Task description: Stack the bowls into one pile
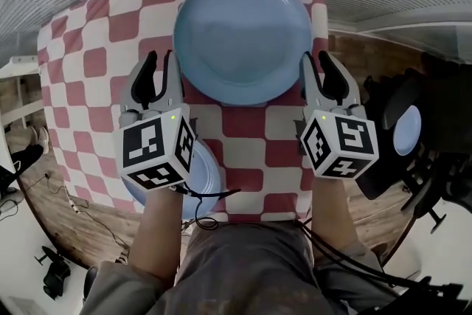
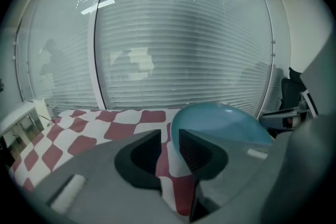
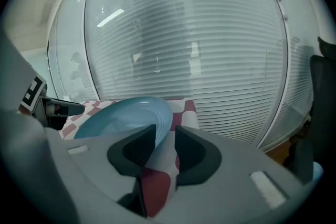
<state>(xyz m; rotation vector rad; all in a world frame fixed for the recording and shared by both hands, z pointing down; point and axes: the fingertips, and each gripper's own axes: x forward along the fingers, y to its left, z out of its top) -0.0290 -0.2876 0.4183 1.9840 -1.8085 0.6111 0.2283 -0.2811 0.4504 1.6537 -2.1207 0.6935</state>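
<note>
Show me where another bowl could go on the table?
Bare cloth lies left of the big blue bowl, and in front of it between the left claw and right claw. The near-left corner is crowded: a second bowl sits there.

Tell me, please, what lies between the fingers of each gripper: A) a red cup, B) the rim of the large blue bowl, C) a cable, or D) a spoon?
B: the left gripper and right gripper flank the large blue bowl, and each gripper view shows its rim in the gap between the fingers.
</note>
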